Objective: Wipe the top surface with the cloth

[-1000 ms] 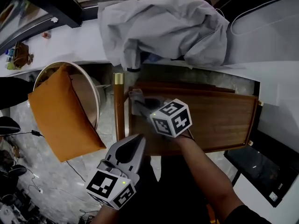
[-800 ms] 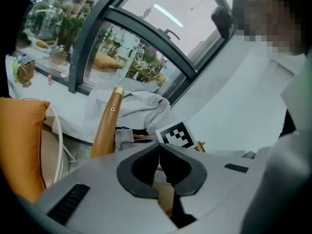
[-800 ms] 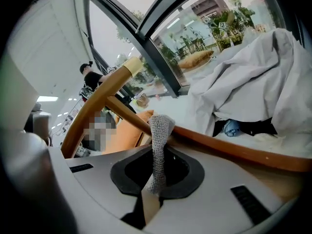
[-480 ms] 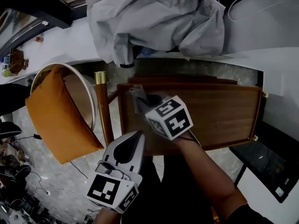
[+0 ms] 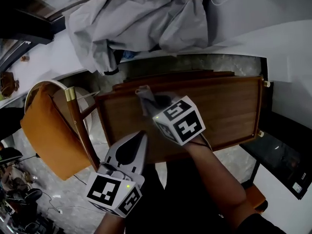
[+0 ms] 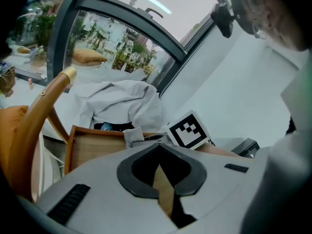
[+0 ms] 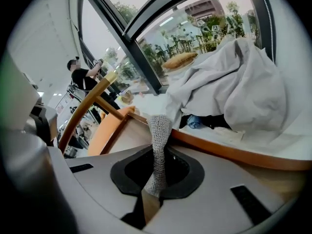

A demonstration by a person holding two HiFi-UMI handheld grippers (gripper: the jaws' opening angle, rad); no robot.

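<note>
One grey woven cloth (image 5: 145,97) is in use: a narrow strip of it is pinched between the jaws of the right gripper (image 5: 155,112), which are pressed together on it. Its free end appears to rest on the brown wooden table top (image 5: 224,111), left of centre and close to the far raised rim (image 5: 209,81). The left gripper (image 5: 131,150) hovers just off the near edge, jaws closed against each other with nothing between them. Behind the table, a pale grey crumpled garment (image 5: 136,23) is heaped on a white ledge (image 5: 44,57). To the left, an orange cushion (image 5: 48,135) leans in a wooden chair (image 5: 80,126).

Wiping well here probably means tilting the right gripper lower, so that a broad fold of cloth lies flat on the wood instead of only its tip. Long, overlapping strokes along the grain should then carry across the wide stretch to the right. Corners beside the rim likely need a slower pass. A firm pinch matters, since friction could drag the strip free. The left gripper is best held clear of the stroke.
</note>
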